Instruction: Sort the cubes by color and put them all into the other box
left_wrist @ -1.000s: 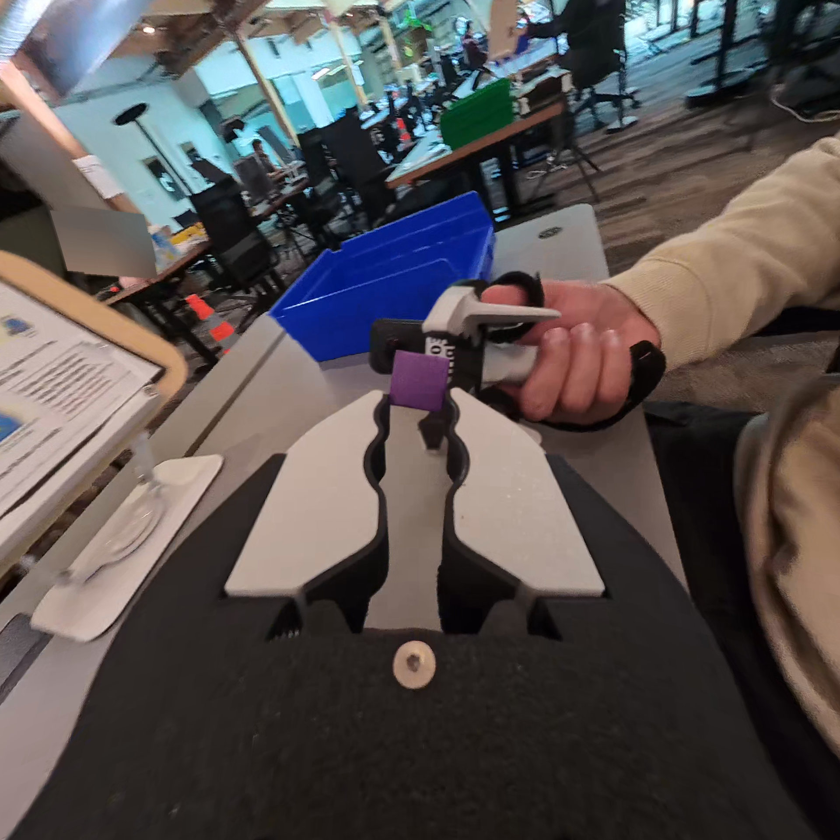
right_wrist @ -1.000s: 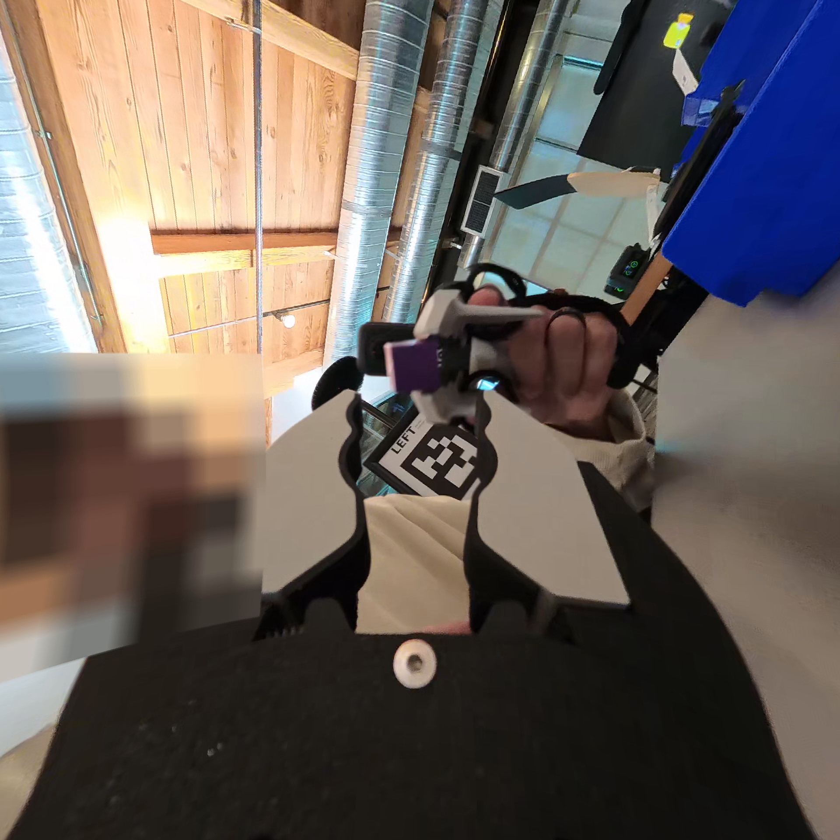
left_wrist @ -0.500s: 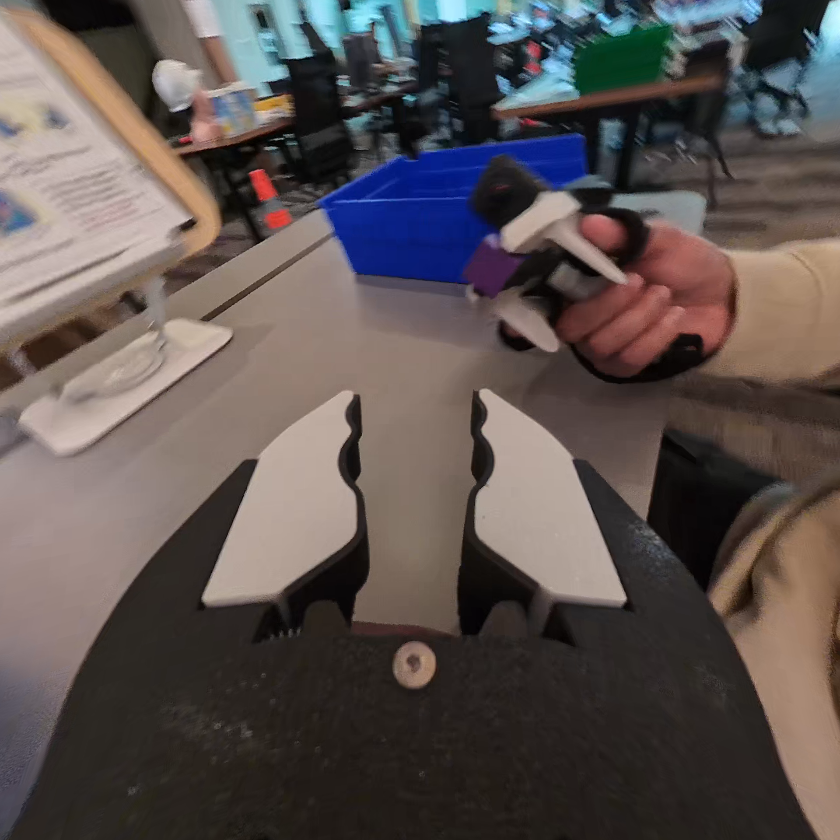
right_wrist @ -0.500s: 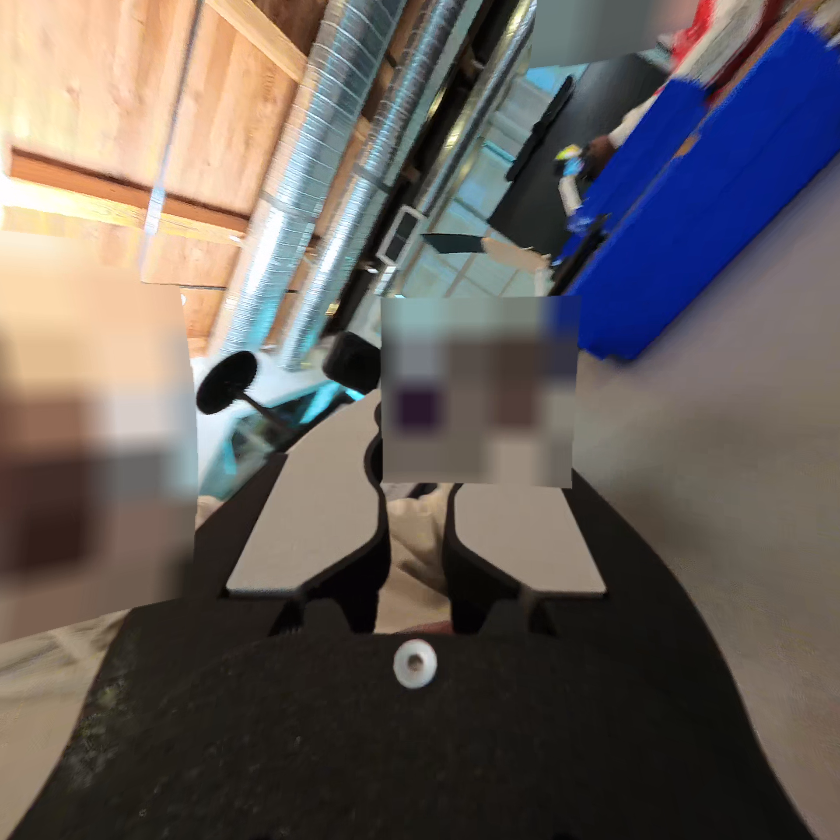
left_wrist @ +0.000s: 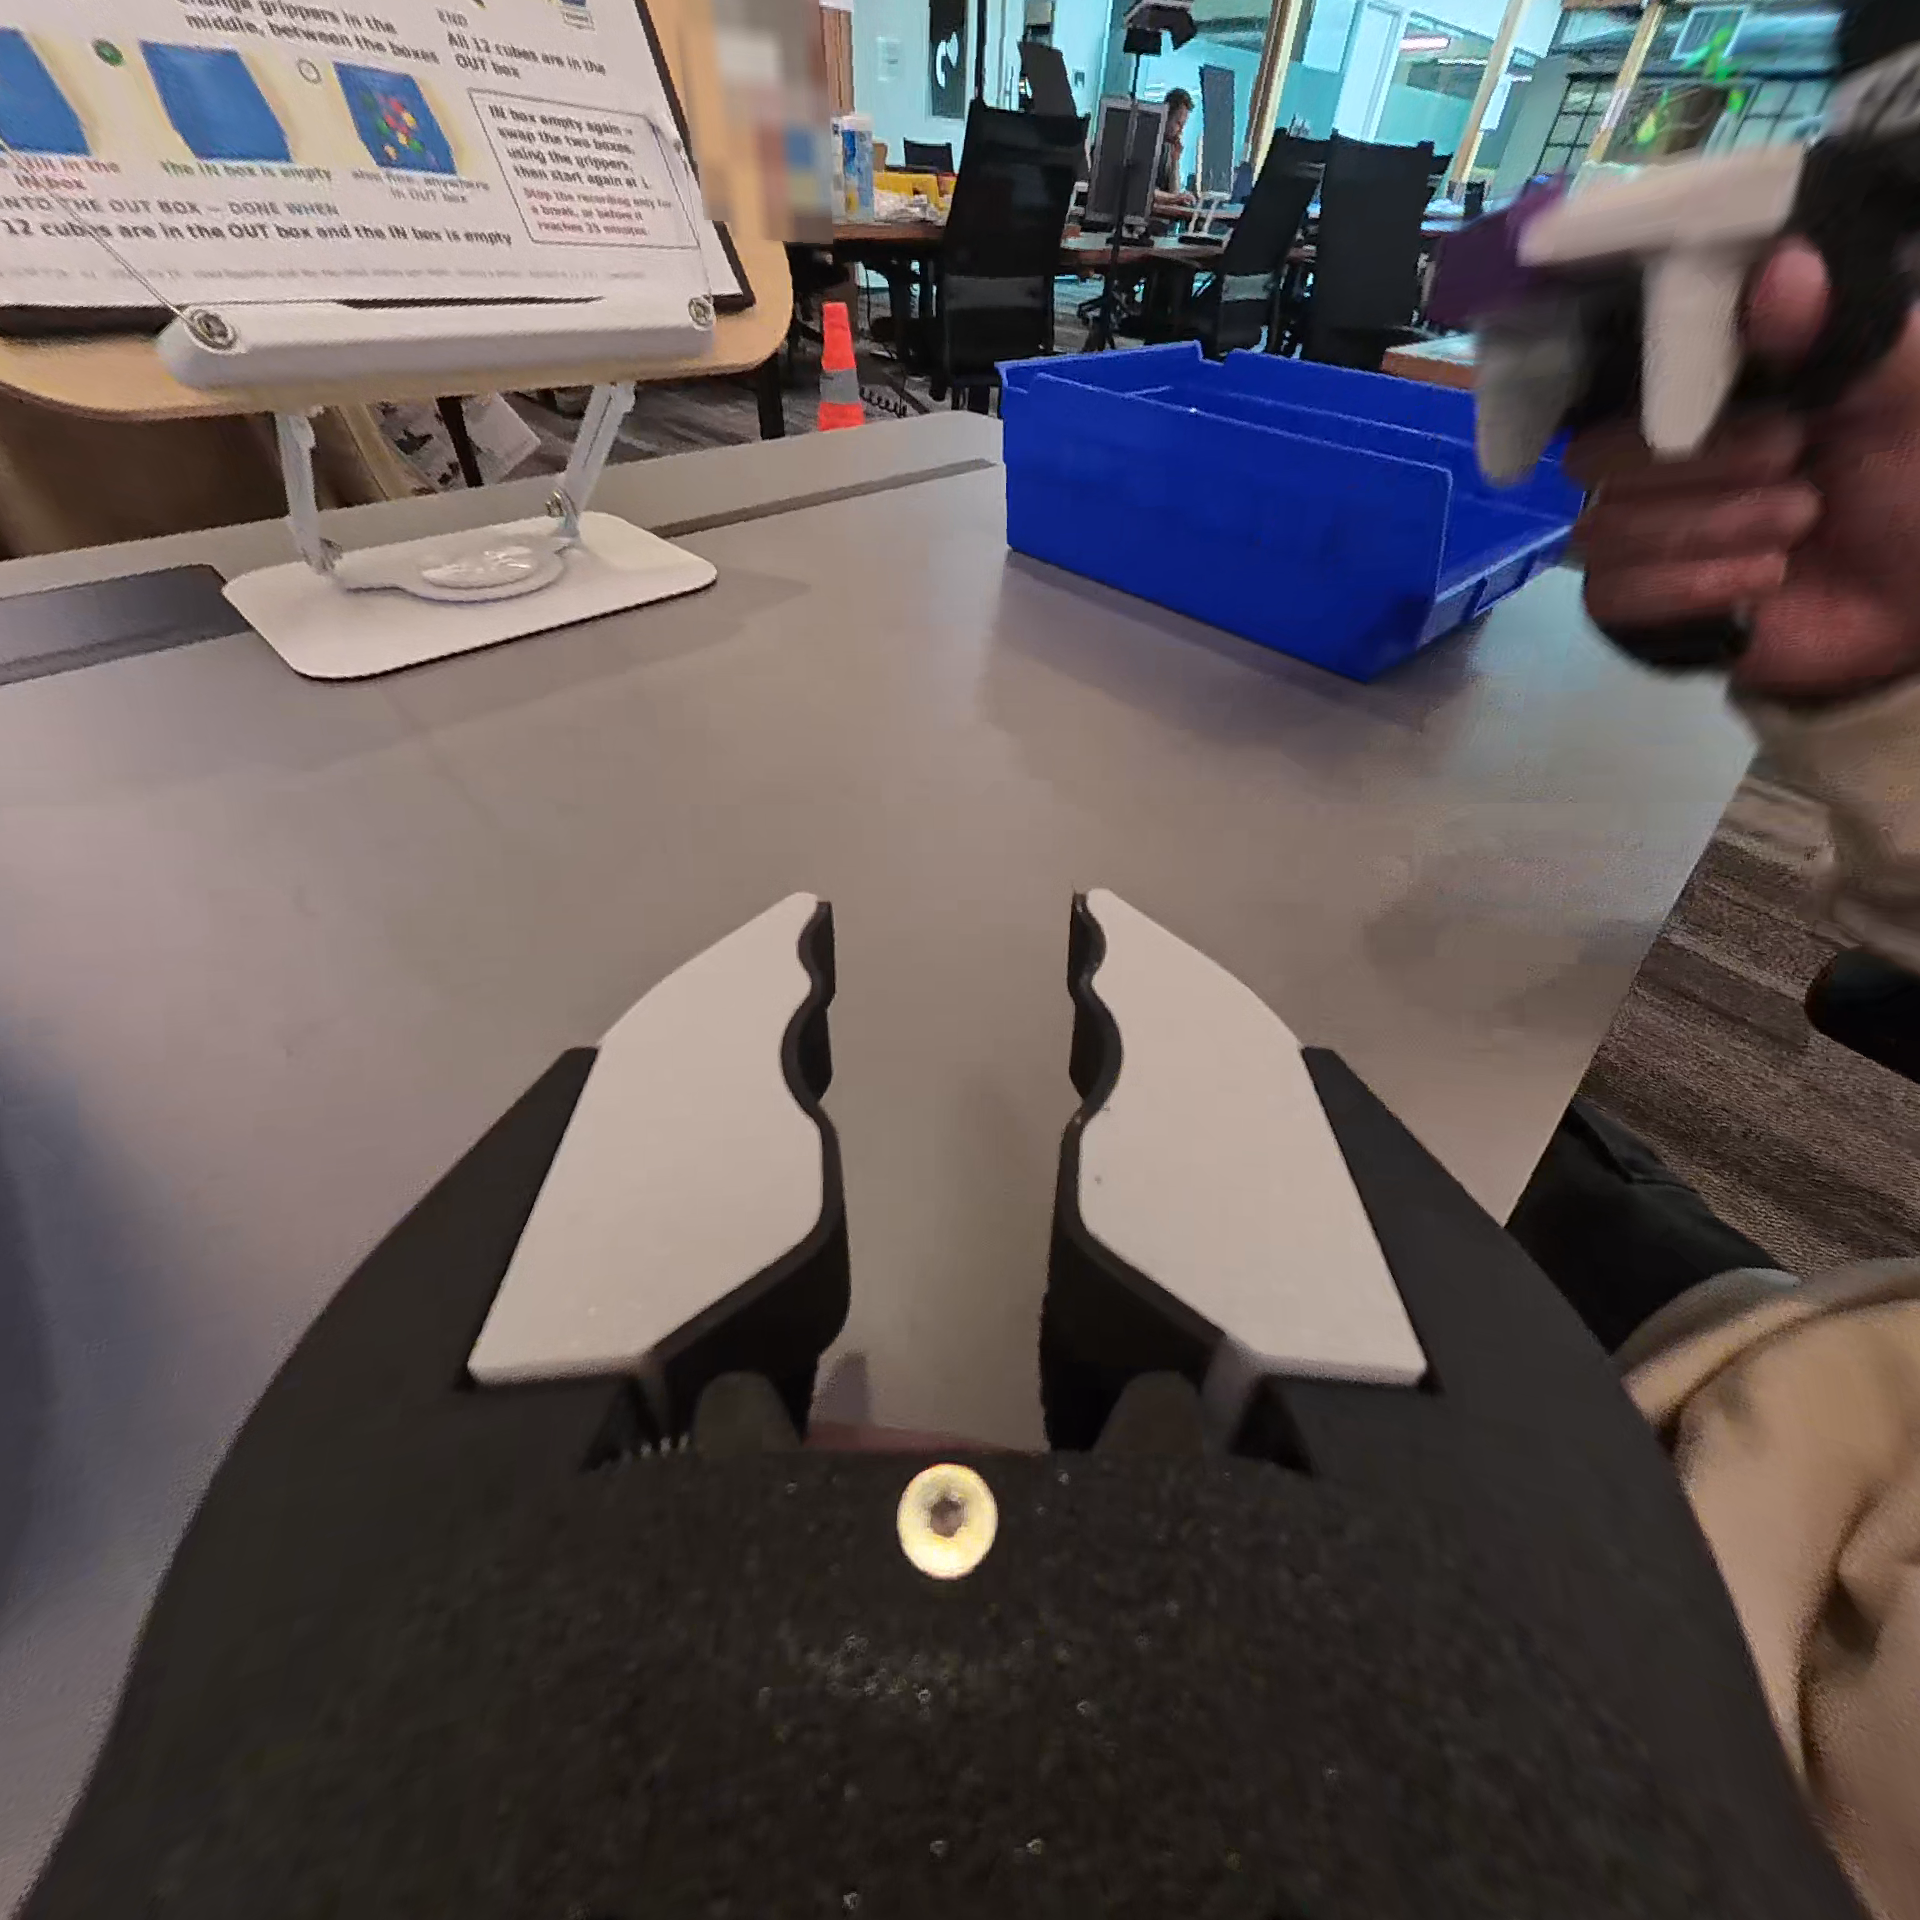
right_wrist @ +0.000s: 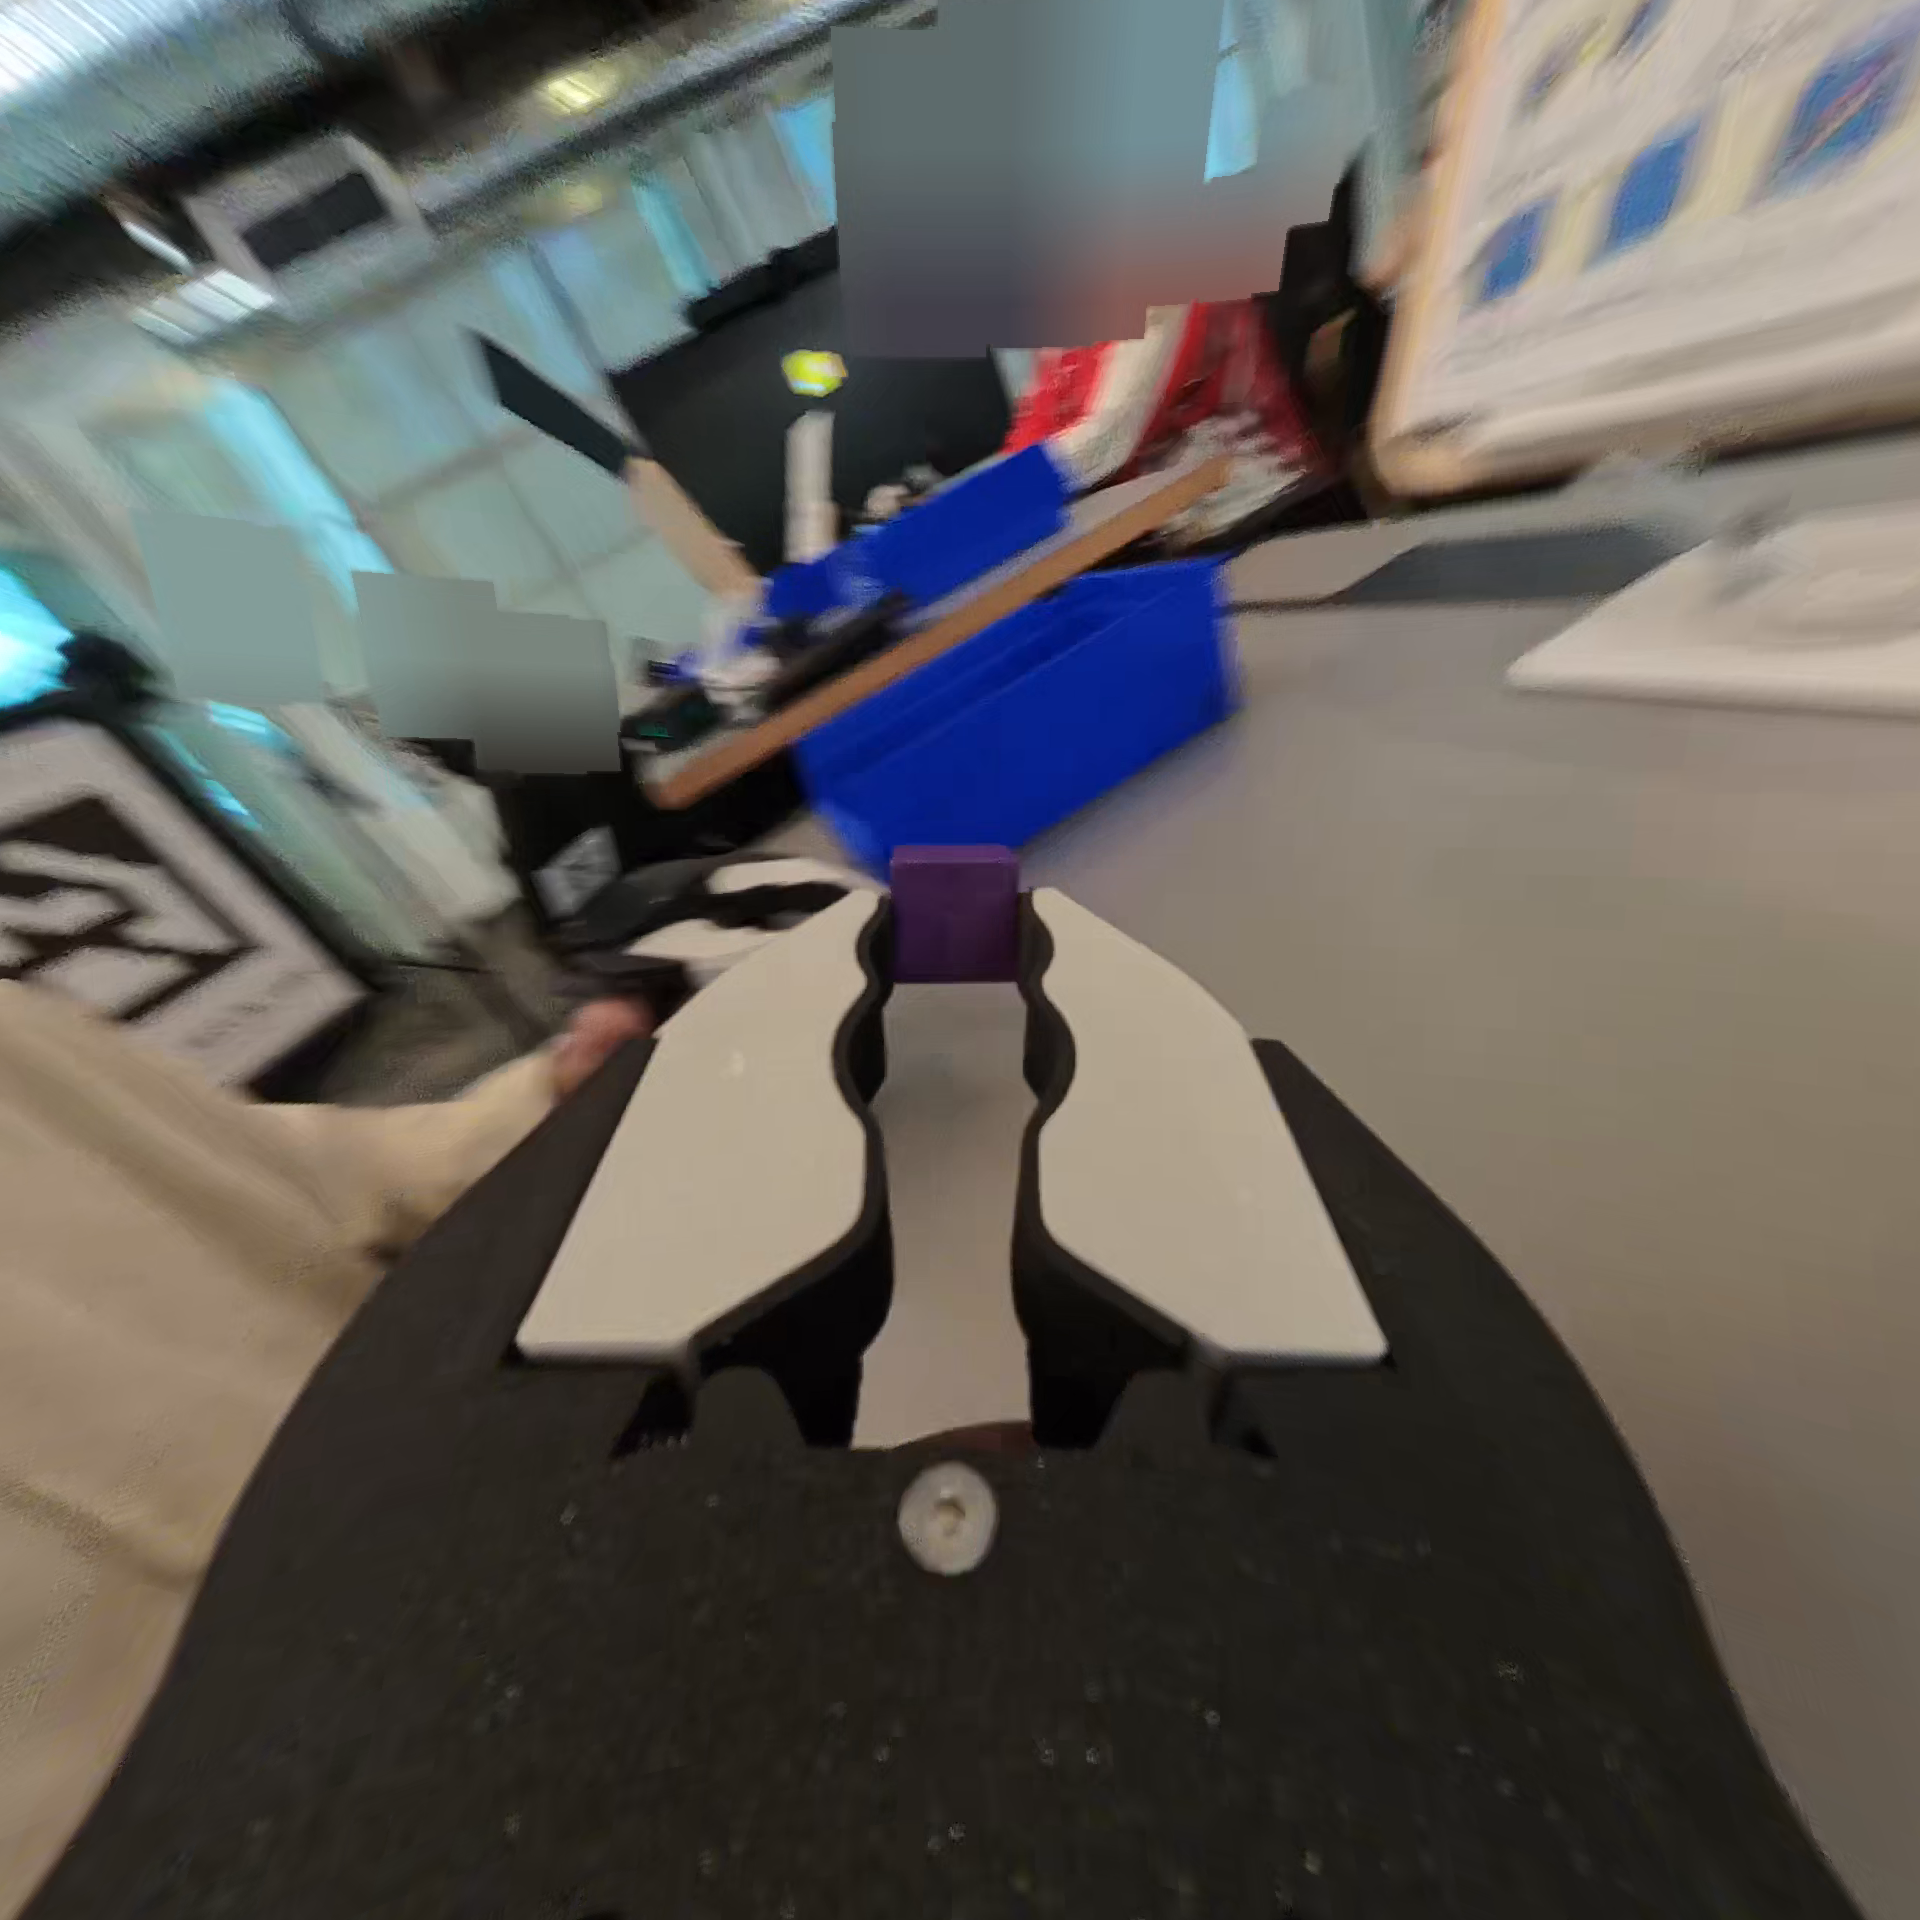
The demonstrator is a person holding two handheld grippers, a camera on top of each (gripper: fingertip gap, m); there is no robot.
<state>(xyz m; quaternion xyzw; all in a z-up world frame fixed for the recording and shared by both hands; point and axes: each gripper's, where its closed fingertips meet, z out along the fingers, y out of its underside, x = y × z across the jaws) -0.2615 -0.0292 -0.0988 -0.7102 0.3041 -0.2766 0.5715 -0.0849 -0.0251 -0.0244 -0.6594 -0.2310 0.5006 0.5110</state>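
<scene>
Left gripper (left_wrist: 948, 914): jaws apart, nothing between them, low over bare grey counter (left_wrist: 644, 831). Right gripper (right_wrist: 954, 909): jaws clamped on a purple cube (right_wrist: 952, 920), pinched at the very tips, held in the air above the counter. In the left wrist view the right gripper shows up top right, blurred, in a hand (left_wrist: 1756, 540), cube a purple smear at its tip. Past that, a blue box (left_wrist: 1278, 520) sits on the counter, with an inner divider; contents not visible from here. Another blue box (right_wrist: 1023, 727) in the right wrist view beyond the cube, blurred. Instruction sheet on a white stand (left_wrist: 468, 582) at far left of counter. Office desks and chairs behind.
</scene>
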